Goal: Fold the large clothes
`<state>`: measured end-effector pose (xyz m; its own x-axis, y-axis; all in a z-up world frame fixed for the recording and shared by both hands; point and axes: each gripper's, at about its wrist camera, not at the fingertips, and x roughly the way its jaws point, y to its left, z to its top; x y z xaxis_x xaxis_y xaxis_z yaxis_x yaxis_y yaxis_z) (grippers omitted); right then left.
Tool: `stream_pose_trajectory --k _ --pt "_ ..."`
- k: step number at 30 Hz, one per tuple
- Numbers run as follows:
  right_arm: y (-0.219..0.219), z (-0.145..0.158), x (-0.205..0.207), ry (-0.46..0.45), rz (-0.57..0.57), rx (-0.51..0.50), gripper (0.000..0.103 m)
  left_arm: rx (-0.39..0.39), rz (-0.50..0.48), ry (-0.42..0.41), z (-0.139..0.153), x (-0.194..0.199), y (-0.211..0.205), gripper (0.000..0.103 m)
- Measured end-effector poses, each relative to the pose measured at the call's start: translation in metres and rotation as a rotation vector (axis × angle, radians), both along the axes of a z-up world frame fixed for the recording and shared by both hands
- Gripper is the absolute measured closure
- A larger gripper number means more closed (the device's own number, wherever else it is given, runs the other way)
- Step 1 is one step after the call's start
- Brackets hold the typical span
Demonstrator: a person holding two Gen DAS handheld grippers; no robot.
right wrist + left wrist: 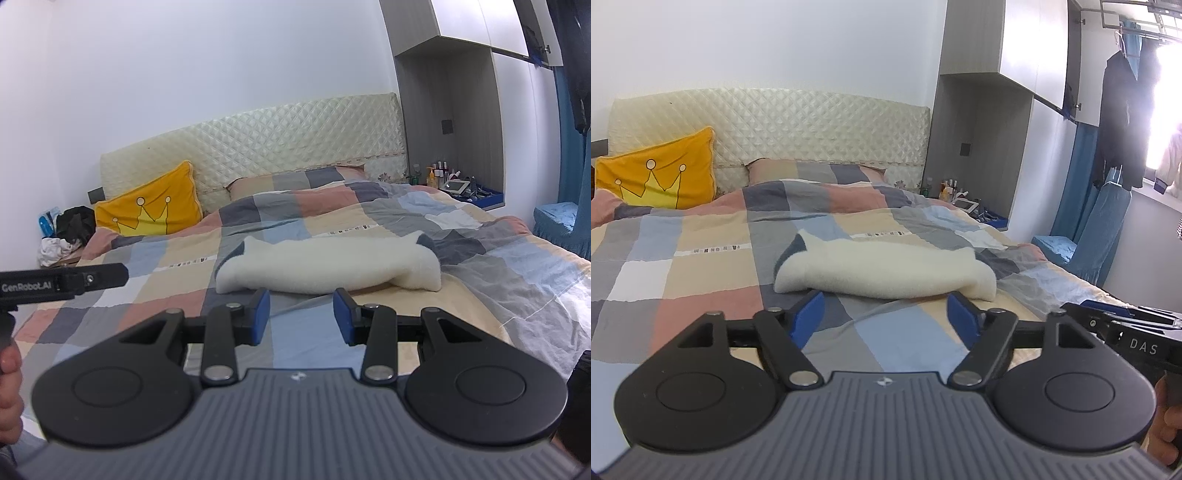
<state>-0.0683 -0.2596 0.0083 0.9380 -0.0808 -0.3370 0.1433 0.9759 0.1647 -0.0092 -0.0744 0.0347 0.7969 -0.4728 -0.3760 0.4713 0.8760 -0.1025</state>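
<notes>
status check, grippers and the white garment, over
Left gripper open, empty. Right gripper open, empty. White garment folded on checked duvet, untouched. Nothing in the way.

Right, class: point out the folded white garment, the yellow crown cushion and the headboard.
garment (882, 267): left wrist view, middle of its top face.
cushion (661, 177): left wrist view, on the crown print.
headboard (280, 144): right wrist view, centre of the quilted panel.

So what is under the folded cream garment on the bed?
The cream garment lies on the checked quilt, whose squares show all around it. Its grey side peeks out at one end. Whatever lies beneath the quilt is covered.
</notes>
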Motion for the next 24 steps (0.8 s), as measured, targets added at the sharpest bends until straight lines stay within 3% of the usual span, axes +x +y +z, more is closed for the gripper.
stream_pose_trajectory --k 4,7,9,11,24 --pt "-0.002 0.003 -0.003 -0.007 -0.010 -0.010 0.058 0.014 0.010 0.001 0.001 0.001 0.000 0.007" --pt "-0.004 0.007 -0.005 -0.016 -0.023 -0.021 0.049 0.013 0.008 0.002 0.002 0.001 0.002 0.003" --pt "-0.006 0.008 -0.006 -0.019 -0.020 -0.021 0.025 -0.001 0.013 0.010 0.003 0.002 0.004 0.002" --pt "-0.007 0.008 -0.006 -0.023 -0.024 -0.016 0.013 0.000 0.017 0.008 0.004 0.001 0.005 0.002" --pt "-0.013 0.003 0.000 0.013 -0.067 -0.016 0.007 0.004 0.038 -0.003 0.007 -0.002 0.007 0.000"
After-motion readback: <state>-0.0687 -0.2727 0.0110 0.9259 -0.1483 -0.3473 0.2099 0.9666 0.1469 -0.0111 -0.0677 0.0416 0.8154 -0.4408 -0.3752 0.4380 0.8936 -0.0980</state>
